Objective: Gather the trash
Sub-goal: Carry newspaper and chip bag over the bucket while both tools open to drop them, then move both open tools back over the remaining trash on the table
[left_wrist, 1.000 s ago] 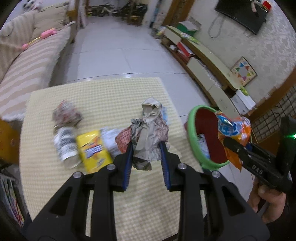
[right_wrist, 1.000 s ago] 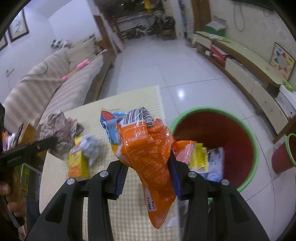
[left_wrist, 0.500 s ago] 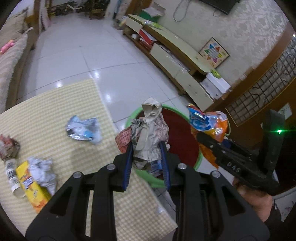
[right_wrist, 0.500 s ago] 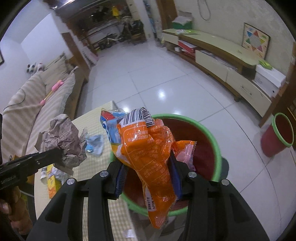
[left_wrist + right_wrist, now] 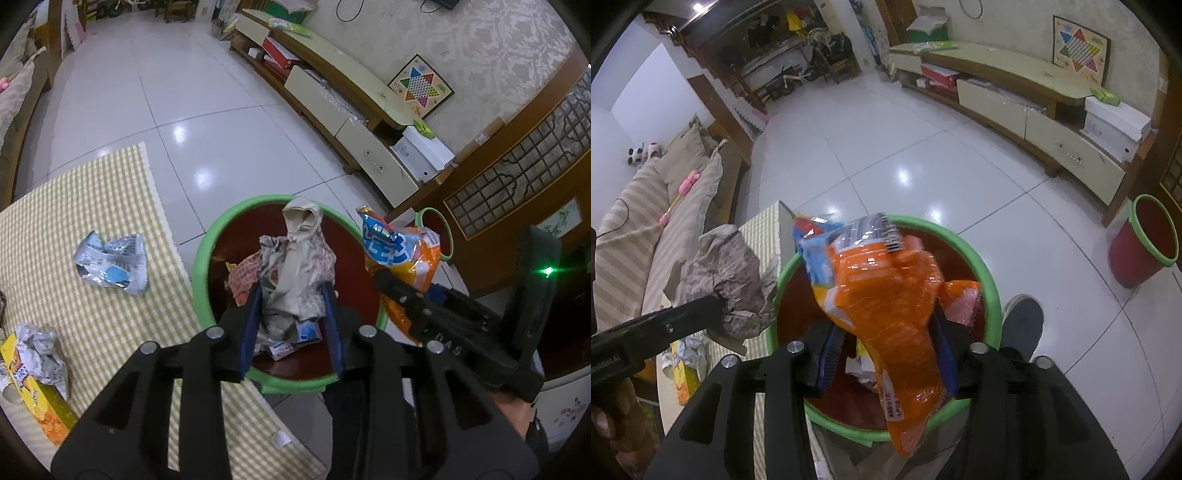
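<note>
A red bin with a green rim (image 5: 201, 266) (image 5: 991, 295) stands on the floor beside the table, with wrappers inside. My left gripper (image 5: 292, 291) (image 5: 716, 306) hangs over the bin's mouth. Its jaws are opening, and its pads still touch a crumpled brown paper wad (image 5: 299, 251) (image 5: 727, 266). My right gripper (image 5: 886, 325) (image 5: 384, 277) is over the same bin, its jaws also opening. An orange and blue snack bag (image 5: 886, 295) (image 5: 402, 254) hangs between them, tilted toward the right pad. A gap shows at the left pad.
The table with a yellow checked cloth (image 5: 92, 221) lies left of the bin. On it are a silver-blue wrapper (image 5: 110, 264), a crumpled foil (image 5: 38, 347) and a yellow box (image 5: 33, 398). A smaller red bin (image 5: 1145, 240) and a shoe (image 5: 1023, 325) are at the right.
Both grippers have moved off the table to above the red bin, carrying their trash. Both pairs of jaws have widened, and the snack bag has tipped to the right.
</note>
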`<state>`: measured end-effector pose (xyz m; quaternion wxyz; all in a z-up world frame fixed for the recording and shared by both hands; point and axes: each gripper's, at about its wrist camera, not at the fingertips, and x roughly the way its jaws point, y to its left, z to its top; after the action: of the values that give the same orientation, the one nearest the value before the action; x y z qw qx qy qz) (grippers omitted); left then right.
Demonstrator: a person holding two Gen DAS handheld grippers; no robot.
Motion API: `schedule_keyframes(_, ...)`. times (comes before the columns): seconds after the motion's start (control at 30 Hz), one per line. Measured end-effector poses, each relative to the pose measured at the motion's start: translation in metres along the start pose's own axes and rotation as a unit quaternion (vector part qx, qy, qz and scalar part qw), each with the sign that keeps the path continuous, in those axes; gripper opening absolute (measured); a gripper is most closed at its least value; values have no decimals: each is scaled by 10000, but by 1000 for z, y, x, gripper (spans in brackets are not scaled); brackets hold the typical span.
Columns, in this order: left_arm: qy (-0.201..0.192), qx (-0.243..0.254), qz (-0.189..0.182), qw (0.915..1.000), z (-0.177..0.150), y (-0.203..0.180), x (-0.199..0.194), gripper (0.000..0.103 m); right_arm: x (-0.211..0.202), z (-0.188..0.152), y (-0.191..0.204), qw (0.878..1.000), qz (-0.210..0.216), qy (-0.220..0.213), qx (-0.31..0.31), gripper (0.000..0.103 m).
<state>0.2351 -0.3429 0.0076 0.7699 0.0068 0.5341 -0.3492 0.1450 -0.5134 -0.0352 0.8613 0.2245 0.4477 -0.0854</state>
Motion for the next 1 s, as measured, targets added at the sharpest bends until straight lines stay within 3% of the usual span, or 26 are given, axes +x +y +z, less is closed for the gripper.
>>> schedule_keyframes(0.1,-129,-130,35,9998,1,2,-3,69,-1,-1,2,10000,-39,-38,-29,57)
schedule_keyframes(0.17,-217,-232,39,9995,1,7,-8,78,-3,-2,2,10000,-57,-61,-23,66)
schedule_keyframes(0.3,-394,-389,169,9983,-1,19,-20,89,-3,-3,7,9999,-72,-66,-61,71)
schedule_keyframes(0.47,-598,-600,352,9958,-9,40,-42,95,-8,-5,19,9997,-75,-146,-176,82)
schedule_keyframes(1.0,-899,-1431,965,9809,-77,146,-123,97,-3,-31,123,9950,190,-12,-981,85)
